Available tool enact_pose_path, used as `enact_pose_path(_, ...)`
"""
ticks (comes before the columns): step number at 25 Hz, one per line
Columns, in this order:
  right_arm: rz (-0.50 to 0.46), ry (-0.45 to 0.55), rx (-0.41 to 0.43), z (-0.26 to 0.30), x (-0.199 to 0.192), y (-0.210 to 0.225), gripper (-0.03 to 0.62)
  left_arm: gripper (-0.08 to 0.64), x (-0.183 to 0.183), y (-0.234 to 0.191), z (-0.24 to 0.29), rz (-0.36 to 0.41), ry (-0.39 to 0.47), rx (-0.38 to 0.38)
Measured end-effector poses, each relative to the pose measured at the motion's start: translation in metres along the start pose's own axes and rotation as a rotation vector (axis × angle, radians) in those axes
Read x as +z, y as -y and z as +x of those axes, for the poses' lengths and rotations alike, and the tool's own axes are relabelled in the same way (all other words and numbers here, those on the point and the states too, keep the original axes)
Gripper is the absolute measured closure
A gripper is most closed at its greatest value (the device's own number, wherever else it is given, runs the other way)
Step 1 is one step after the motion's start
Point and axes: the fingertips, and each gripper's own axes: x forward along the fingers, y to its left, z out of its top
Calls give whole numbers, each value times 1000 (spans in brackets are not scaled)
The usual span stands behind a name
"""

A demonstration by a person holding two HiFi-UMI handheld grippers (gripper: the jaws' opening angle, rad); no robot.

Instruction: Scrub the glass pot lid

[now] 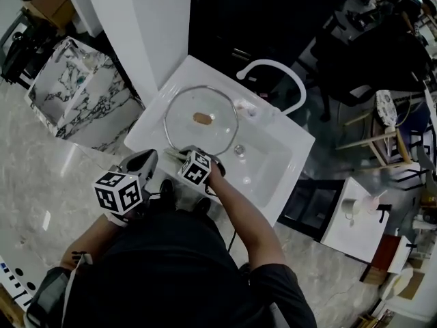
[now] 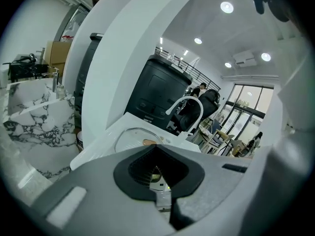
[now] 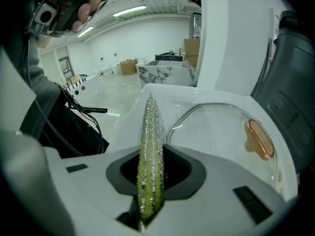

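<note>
The round glass pot lid (image 1: 201, 118) lies flat over the left part of the white sink (image 1: 290, 149), its copper-coloured knob (image 1: 203, 119) facing up. My right gripper (image 1: 180, 153) hovers at the lid's near rim, shut on a glittery green-silver scouring pad (image 3: 150, 146). In the right gripper view the pad stands edge-on between the jaws (image 3: 149, 159), with the lid (image 3: 221, 127) and knob (image 3: 259, 139) just to its right. My left gripper (image 1: 146, 158) hangs left of the right one, off the sink's near-left edge, jaws together and holding nothing (image 2: 158, 173). From there the lid (image 2: 133, 135) lies ahead.
A white curved faucet (image 1: 273, 70) rises at the sink's far side, and a drain (image 1: 239, 149) sits in the basin right of the lid. A marble-patterned unit (image 1: 75, 91) and a white pillar (image 1: 160, 19) stand to the left. A small white table (image 1: 358, 217) is at right.
</note>
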Motion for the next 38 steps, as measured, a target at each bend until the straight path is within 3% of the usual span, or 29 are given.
enact_pose_path(7,167,23,3,-5,-4,-10,526,560,16,12,-2,45,28,-20)
enact_pose_path(11,177,59,-82,-18,-8,2,526,560,22,13,-5,44,48,-30)
enact_pose_path(17,332,186,-177,-69,7,26,526,560,25,7,-6,7,73,-39)
enact_pose_path(22,494,352,-257,-125,24,48,526,560,25,6,-3,-22,81,-61)
enact_pose_path(30,674,635,-407,-244,68,78,526,560,51,13,13,-34,131,-131)
enact_pose_path(34,789,720,-528,-295,68,82,526,560,85,18,11,6,220,-138)
enact_pose_path(38,849,858,-577,-333,75,74,526,560,125,34,4,99,322,-159)
